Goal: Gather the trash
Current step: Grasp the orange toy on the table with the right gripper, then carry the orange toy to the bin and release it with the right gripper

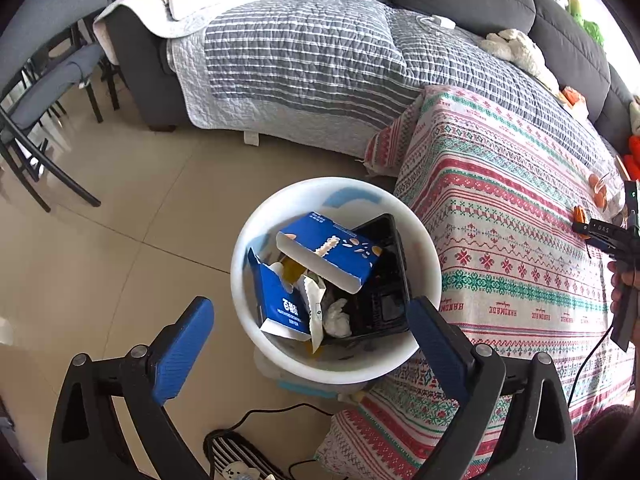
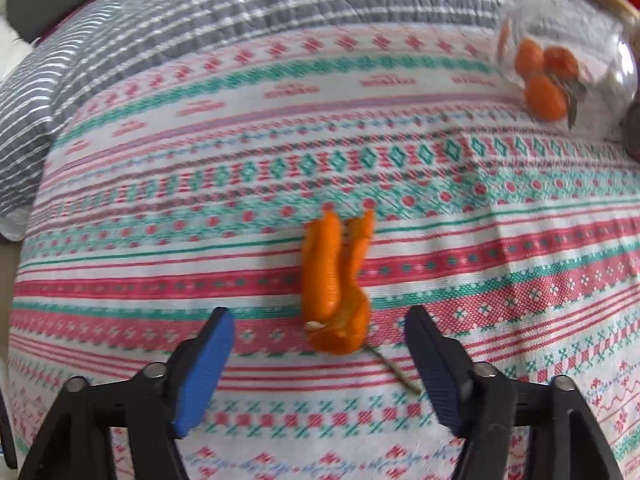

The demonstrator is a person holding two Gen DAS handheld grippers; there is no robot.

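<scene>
A white round bin (image 1: 424, 248) stands on the floor beside the table. It holds blue cartons (image 1: 332, 252), a black tray (image 1: 384, 280) and crumpled paper. My left gripper (image 1: 312, 312) is open and empty, hovering above the bin's near rim. An orange peel (image 2: 336, 284) with a small stem lies on the patterned tablecloth (image 2: 200, 240). My right gripper (image 2: 320, 320) is open and empty, its fingers either side of the peel's near end, just short of it. The right gripper also shows at the far right of the left wrist view (image 1: 616, 236), next to the peel (image 1: 579, 214).
A clear glass bowl (image 2: 560, 60) with whole oranges sits at the table's far right. A grey sofa (image 1: 304, 60) with a striped quilt runs behind the table. Chairs (image 1: 44, 92) stand at left on the tiled floor. A cable and a slipper (image 1: 240, 456) lie near the bin.
</scene>
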